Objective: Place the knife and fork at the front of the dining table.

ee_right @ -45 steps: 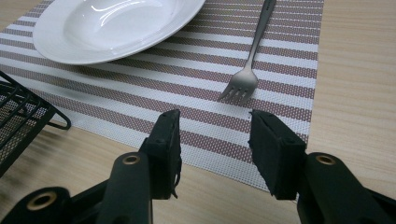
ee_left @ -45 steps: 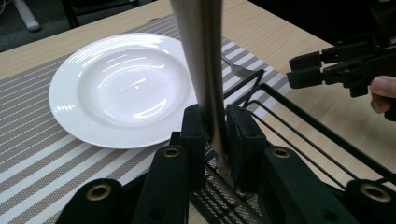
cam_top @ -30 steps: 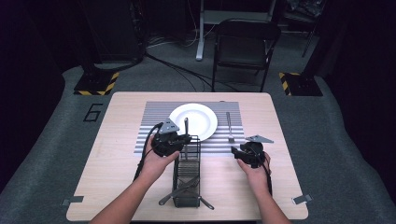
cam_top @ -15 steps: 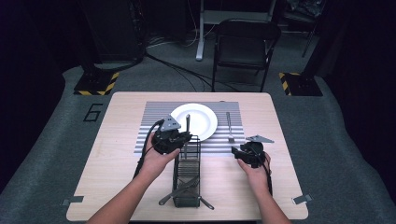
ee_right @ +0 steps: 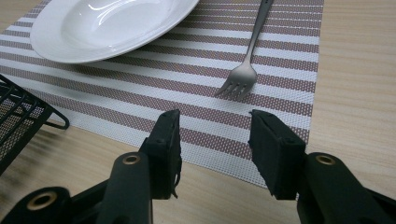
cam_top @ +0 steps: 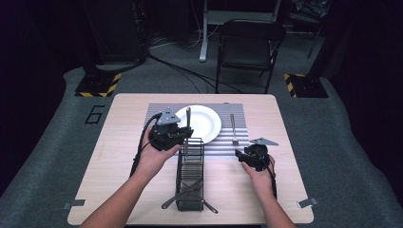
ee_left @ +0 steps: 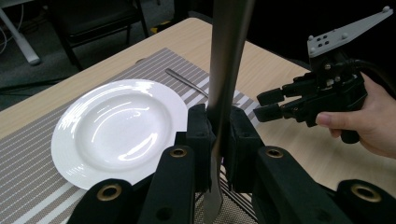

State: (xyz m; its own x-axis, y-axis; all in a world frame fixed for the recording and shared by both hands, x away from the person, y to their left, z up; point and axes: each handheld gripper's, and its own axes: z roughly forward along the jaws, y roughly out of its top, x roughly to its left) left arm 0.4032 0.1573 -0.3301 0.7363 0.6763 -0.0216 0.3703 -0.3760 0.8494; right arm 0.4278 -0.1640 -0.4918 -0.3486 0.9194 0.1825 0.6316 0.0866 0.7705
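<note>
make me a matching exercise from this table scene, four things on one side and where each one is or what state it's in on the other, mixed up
Things:
1. white plate
2. fork
3. knife
4. right claw

Places or states:
A. clamped upright in the left claw
B. open, holding nothing
C. lying on the striped placemat, right of the plate
D. resting in the middle of the placemat

Pairs: 1-D, 2-C, 3-A, 4-B
</note>
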